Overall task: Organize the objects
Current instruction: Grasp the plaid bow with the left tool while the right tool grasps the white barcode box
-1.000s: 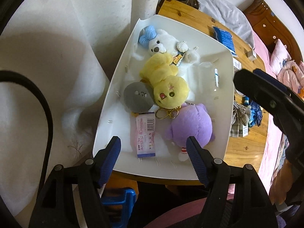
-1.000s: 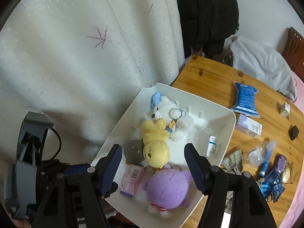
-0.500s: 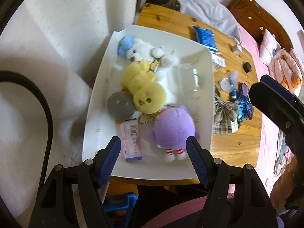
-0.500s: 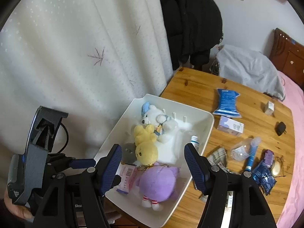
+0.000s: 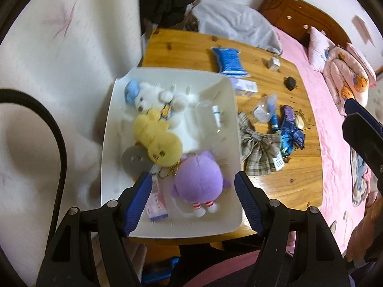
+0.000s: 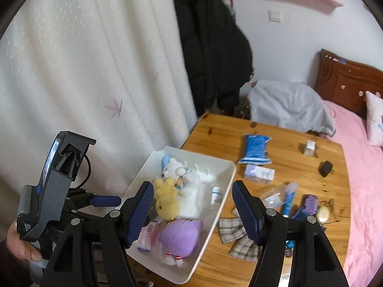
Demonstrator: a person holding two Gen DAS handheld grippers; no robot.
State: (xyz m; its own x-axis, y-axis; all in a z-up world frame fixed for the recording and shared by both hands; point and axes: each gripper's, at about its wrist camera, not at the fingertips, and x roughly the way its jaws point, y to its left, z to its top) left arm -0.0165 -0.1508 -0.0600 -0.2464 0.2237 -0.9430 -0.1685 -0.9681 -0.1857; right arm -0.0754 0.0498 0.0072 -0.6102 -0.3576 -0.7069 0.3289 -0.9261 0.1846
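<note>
1. Your left gripper hangs above the near end of the white tray, jaws spread wide, nothing between them. Your right gripper is also wide open and empty, held higher, over the same tray.
2. Tray contents, ahead of your left fingers: four plush toys. Purple plush sits directly between your left fingertips; yellow plush just beyond it, touching; white plush with blue cap farthest; a grey round plush to the left of the yellow one, partly under it.
3. One pink-and-white packet lies beside your left gripper's left finger, partly hidden by it. One small white bottle lies in the right half of the tray, apart from the plush.
4. A metal key ring shows where yellow and purple meet.
5. On the wooden table, right of the tray: one plaid bow touching the tray's edge, one blue packet far ahead, one pale box near the tray's far corner, one small box, one black charger.
6. A cluster farther right: clear plastic piece, blue tube, purple brush, blue ribbon. Motion blur; details uncertain.
7. From the right wrist view, your hand grips the left tool's handle, low left.
</note>
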